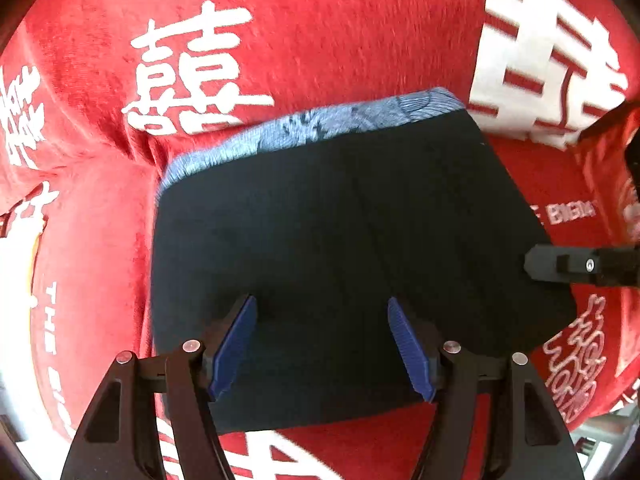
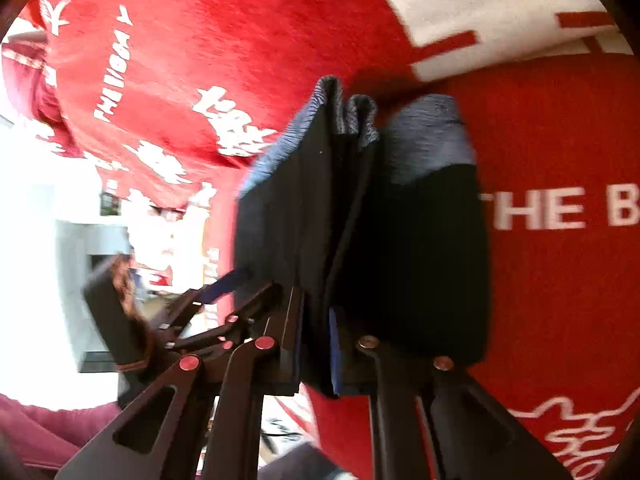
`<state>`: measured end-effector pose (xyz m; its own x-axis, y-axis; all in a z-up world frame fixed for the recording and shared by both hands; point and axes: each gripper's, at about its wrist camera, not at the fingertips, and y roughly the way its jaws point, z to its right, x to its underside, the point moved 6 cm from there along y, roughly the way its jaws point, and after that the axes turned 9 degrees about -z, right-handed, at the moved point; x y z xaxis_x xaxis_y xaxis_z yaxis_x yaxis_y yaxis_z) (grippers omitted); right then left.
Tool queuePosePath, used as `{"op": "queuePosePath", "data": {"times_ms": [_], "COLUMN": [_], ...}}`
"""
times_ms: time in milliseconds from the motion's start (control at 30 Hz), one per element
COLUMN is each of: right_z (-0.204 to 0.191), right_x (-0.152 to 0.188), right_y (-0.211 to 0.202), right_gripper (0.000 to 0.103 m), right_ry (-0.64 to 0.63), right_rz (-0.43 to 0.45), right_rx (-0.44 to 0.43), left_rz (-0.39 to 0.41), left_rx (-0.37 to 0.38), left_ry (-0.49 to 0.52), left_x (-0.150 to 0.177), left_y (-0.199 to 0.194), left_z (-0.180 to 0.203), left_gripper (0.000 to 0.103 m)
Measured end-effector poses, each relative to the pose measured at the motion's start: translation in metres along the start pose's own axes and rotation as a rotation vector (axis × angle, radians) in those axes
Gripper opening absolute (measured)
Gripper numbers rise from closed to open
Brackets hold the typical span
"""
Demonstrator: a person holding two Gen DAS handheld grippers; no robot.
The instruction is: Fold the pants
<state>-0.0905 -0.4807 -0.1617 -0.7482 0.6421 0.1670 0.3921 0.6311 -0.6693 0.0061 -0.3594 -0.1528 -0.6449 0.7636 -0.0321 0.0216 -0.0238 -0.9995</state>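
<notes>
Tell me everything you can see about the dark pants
The pants look black, soft fabric, with a blue-grey patterned waistband. They are folded into a compact stack of layers on the red blanket. The right hand-held gripper is clamped on their edge; the left hand-held gripper hovers open above them.

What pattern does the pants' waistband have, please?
The waistband is mottled blue-grey with darker marks, clearest in the left wrist view.

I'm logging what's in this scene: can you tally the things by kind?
Pants, dark with a blue patterned waistband: 1
Red cloth with white print, under them: 1
Grippers: 2, left gripper and right gripper
Total: 4
</notes>
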Motion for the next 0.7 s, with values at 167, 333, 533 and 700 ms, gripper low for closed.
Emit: {"op": "queuePosePath", "data": {"times_ms": [167, 333, 533, 700], "right_z": [0.024, 0.033, 0.034, 0.031], "right_x": [0.005, 0.007, 0.010, 0.012], "right_y": [0.013, 0.012, 0.009, 0.006], "right_gripper": [0.015, 0.018, 0.018, 0.022], "right_ry": [0.010, 0.079, 0.077, 0.100], "right_rz": [-0.032, -0.032, -0.039, -0.035], "right_rx": [0.095, 0.010, 0.017, 0.045], "left_rz": [-0.006, -0.023, -0.048, -0.063], "left_rx": [-0.054, -0.050, -0.068, -0.079], "left_ry": [0.016, 0.012, -0.011, -0.021], "left_x": [0.003, 0.000, -0.004, -0.004], "left_y": [0.006, 0.007, 0.011, 0.010], "left_z": [0.010, 0.007, 0.005, 0.006], "left_gripper": [0.069, 0.069, 0.069, 0.070]}}
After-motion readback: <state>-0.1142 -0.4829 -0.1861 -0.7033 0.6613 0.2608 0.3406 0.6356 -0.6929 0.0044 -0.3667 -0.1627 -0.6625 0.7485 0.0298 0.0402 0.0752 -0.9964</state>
